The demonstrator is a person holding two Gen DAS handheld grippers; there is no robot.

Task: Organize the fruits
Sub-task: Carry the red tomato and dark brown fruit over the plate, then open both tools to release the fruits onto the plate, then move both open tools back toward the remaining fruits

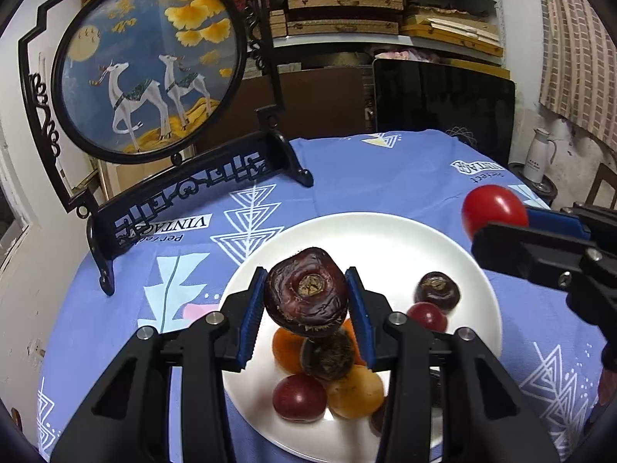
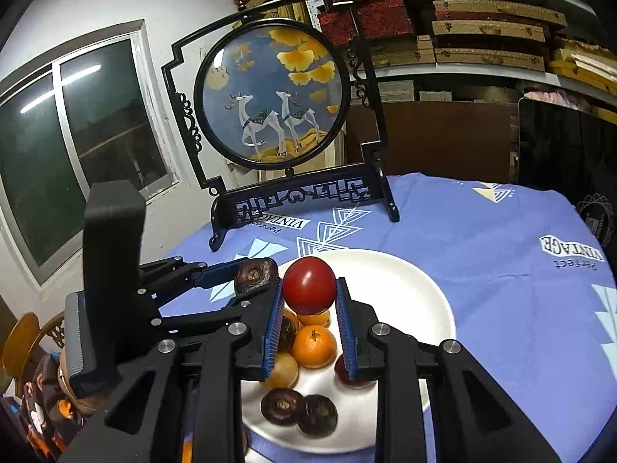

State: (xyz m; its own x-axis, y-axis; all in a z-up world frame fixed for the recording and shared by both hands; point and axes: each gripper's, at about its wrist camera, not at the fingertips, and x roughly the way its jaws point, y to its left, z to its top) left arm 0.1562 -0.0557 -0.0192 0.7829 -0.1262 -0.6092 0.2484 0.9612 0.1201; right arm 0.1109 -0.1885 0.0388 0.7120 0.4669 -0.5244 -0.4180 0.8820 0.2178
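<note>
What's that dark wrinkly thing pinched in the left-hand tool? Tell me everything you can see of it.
It looks like a water chestnut: a squat, rounded bulb with glossy dark maroon-brown skin, wrinkled and ridged, and a dull tan, crusty scar in the middle of the face turned to the camera. The left gripper holds it, blue ribbed jaws pressing on its two sides. It hangs in the air above the white plate, touching nothing but the jaws, with similar dark bulbs lying on the plate below.
</note>
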